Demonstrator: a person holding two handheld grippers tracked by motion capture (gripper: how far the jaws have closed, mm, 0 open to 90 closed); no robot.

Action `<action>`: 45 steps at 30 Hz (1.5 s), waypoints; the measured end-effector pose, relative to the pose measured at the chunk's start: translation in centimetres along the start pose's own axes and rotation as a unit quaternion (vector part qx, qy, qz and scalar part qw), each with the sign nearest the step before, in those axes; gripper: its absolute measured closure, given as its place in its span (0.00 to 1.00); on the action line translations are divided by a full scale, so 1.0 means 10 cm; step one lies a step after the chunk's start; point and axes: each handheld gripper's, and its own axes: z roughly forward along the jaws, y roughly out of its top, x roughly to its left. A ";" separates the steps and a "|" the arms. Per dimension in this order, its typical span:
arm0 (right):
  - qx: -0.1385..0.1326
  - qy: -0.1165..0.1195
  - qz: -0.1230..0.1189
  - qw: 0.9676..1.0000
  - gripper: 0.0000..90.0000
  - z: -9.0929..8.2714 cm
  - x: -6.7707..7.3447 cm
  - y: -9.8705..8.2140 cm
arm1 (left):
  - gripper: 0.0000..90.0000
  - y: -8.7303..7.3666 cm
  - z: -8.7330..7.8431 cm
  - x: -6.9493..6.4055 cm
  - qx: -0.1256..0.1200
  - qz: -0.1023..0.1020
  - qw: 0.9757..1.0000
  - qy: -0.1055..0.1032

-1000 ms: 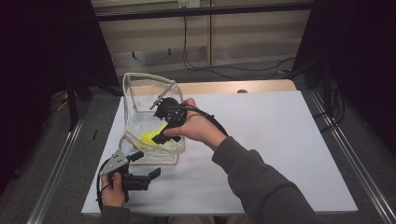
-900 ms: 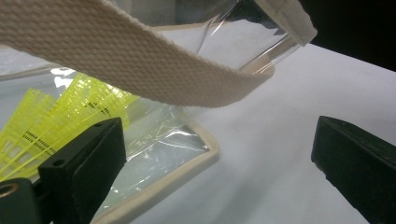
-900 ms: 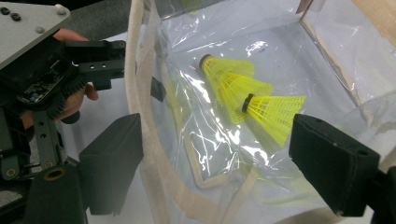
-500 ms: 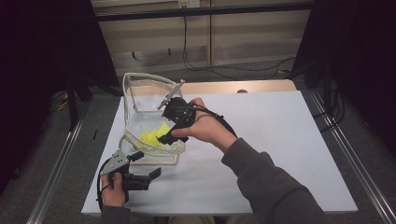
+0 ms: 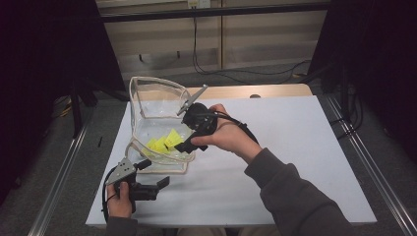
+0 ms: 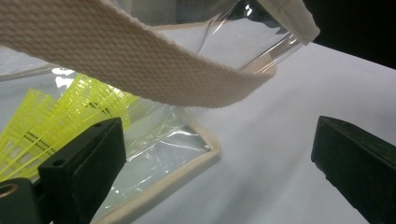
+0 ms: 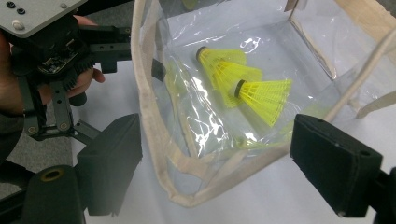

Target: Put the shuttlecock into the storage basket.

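Observation:
A clear plastic bag (image 5: pixel 156 105) with cream fabric trim stands open on the white table. Yellow shuttlecocks (image 5: pixel 164 142) lie on its bottom, and in the right gripper view I look down on them (image 7: pixel 265 95) through the plastic. My right gripper (image 5: pixel 183 142) hangs at the bag's right rim, open with nothing between its jaws (image 7: pixel 219 154). My left gripper (image 5: pixel 155 173) rests low at the bag's near corner, open and holding nothing. In the left gripper view (image 6: pixel 215 140) a cream strap (image 6: pixel 140 60) crosses overhead and a shuttlecock (image 6: pixel 60 116) shows through the bag wall.
The white table (image 5: pixel 295 147) spreads wide to the right of the bag. A wooden strip (image 5: pixel 255 91) runs along its far edge. Metal rails (image 5: pixel 359 147) flank the table. The left gripper (image 7: pixel 51 42) and its hand appear beyond the bag in the right gripper view.
My right gripper has drawn back to the right, out over the bag's rim. The shuttlecocks stay on the bag's bottom. The left gripper has not moved.

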 end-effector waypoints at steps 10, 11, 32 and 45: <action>-0.005 0.001 -0.003 1.000 0.19 -0.11 -0.02 -0.15 | 0.03 0.00 0.00 0.00 0.002 0.001 1.000 0.001; -0.004 0.001 -0.001 1.000 0.19 -0.12 -0.02 -0.17 | 0.03 0.00 0.00 0.00 0.002 0.001 1.000 0.001; -0.029 -0.002 0.012 1.000 0.18 -0.24 -0.16 -0.58 | 0.03 0.01 0.01 0.00 0.002 0.001 1.000 0.002; -0.034 0.002 0.023 0.999 0.17 -0.25 -0.21 -0.84 | 0.03 0.01 0.01 0.00 0.003 0.001 1.000 0.001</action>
